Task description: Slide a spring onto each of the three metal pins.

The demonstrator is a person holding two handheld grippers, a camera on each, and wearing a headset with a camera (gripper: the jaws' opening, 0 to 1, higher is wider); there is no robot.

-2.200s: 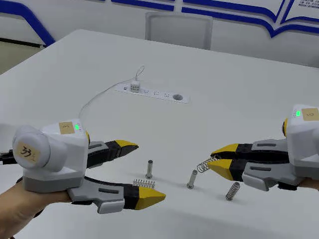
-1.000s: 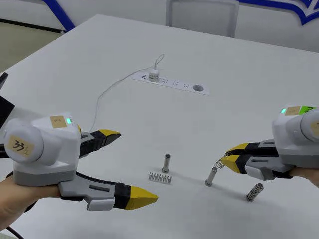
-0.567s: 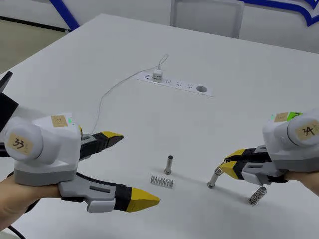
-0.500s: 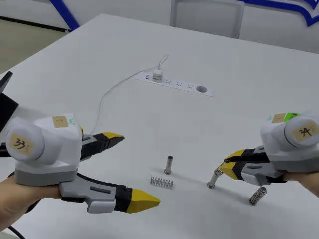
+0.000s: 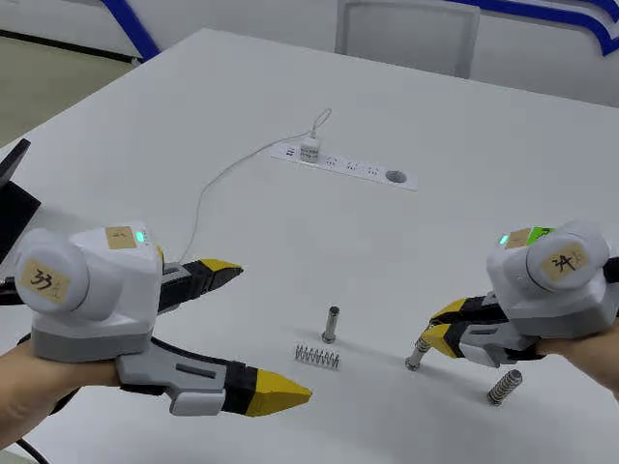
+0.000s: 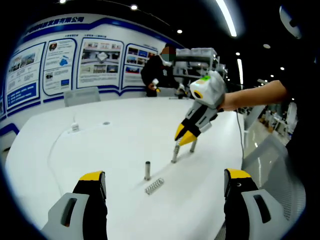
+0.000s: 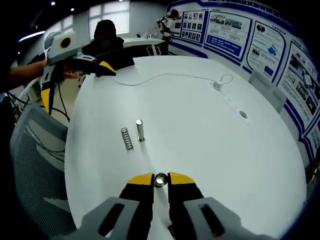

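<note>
Three metal pins stand on the white table (image 5: 455,116). The left pin (image 5: 331,324) (image 6: 147,170) (image 7: 140,130) is bare, with a loose spring (image 5: 317,357) (image 6: 155,186) (image 7: 126,138) lying beside it. My right gripper (image 5: 440,329) (image 7: 161,180) is shut on a spring (image 6: 176,146) at the top of the middle pin (image 5: 416,356) (image 7: 160,179), whose head shows between the jaw tips. The right pin (image 5: 503,386) (image 6: 193,146) wears a spring. My left gripper (image 5: 253,332) (image 6: 165,177) hovers open, left of the pins, with nothing in it.
A white power strip (image 5: 343,164) with a charger and a cable trailing left lies further back on the table. A chair (image 5: 406,34) stands at the far edge and a grey mesh chair (image 7: 35,165) at the near side. People stand in the background.
My right gripper has carried its spring down to the right, from beside the middle pin onto its top. The left gripper stays open in about the same place. The head camera shifted.
</note>
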